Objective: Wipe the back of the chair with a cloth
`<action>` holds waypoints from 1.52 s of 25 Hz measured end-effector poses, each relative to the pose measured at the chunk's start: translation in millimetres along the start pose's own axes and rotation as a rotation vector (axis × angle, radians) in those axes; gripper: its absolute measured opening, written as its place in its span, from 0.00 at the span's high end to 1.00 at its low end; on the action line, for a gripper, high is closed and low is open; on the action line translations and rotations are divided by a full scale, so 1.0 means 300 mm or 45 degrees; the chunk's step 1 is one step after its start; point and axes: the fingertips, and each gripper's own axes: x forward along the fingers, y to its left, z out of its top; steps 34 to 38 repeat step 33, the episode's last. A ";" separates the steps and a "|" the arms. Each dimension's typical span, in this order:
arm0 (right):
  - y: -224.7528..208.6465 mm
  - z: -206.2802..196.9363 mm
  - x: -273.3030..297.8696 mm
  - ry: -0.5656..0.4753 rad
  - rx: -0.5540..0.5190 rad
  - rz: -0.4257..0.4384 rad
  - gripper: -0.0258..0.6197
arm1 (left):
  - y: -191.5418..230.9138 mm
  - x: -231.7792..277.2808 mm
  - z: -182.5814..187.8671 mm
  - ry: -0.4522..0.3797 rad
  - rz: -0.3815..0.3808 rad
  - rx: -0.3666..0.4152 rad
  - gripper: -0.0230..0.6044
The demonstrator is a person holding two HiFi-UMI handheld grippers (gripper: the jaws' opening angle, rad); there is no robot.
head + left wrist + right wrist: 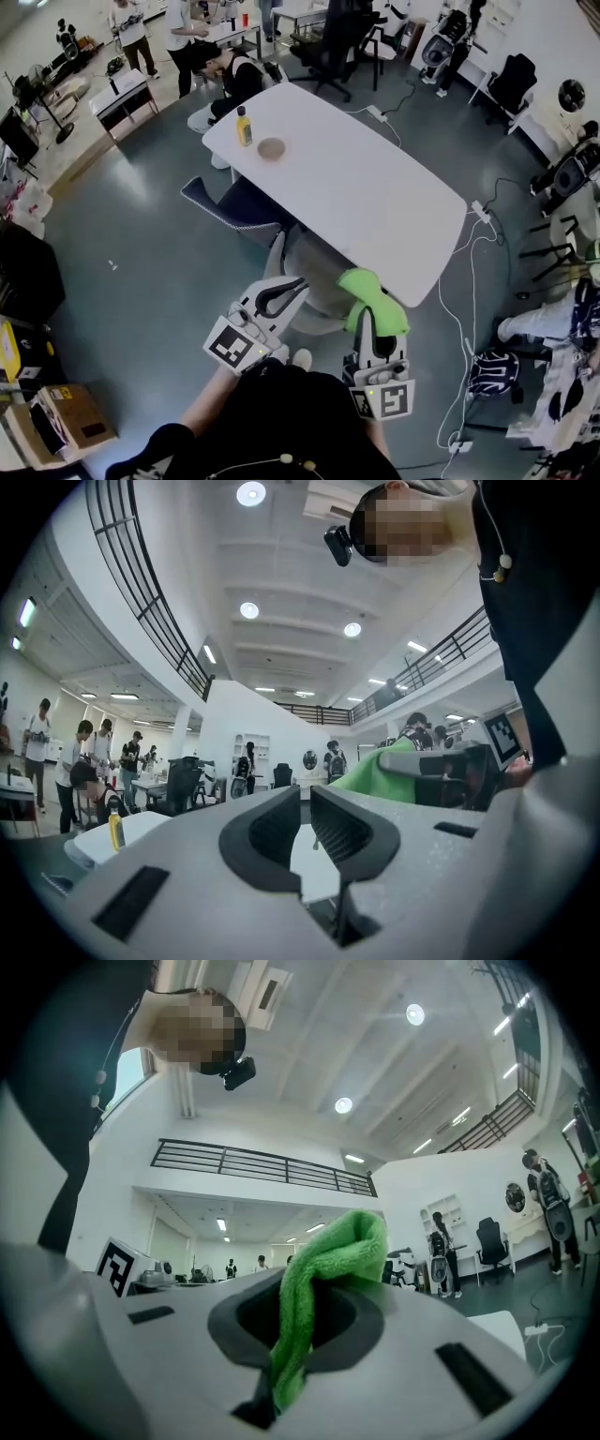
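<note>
My right gripper point(317, 1309) is clamped on the green cloth point(330, 1258). A strip of it runs down between the jaws and the rest bunches up over their tips. In the head view the same gripper point(369, 315) holds the cloth point(372, 296) over the pale chair point(314, 279), which is pushed in at the near edge of the white table point(375, 197). I cannot tell whether the cloth touches the chair.

My left gripper point(302, 795) is empty, with only a narrow slit between its jaws. In the head view it point(298, 284) hovers just beside the right one, over the same chair.

A dark blue chair point(234, 206) stands to the left along the table. On the far end of the table are a yellow bottle point(244, 127) and, near it, a small round brown dish point(271, 148). Several people stand or bend beyond that end.
</note>
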 end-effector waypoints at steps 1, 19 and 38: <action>0.001 0.009 -0.004 -0.008 -0.002 0.000 0.93 | -0.005 0.001 0.001 0.001 0.001 -0.002 0.90; -0.054 0.052 0.010 -0.048 -0.015 -0.013 0.93 | 0.006 0.057 0.029 0.001 0.037 -0.016 0.91; -0.112 0.013 -0.022 0.012 -0.038 -0.062 0.93 | 0.002 0.065 0.020 -0.005 0.050 -0.018 0.90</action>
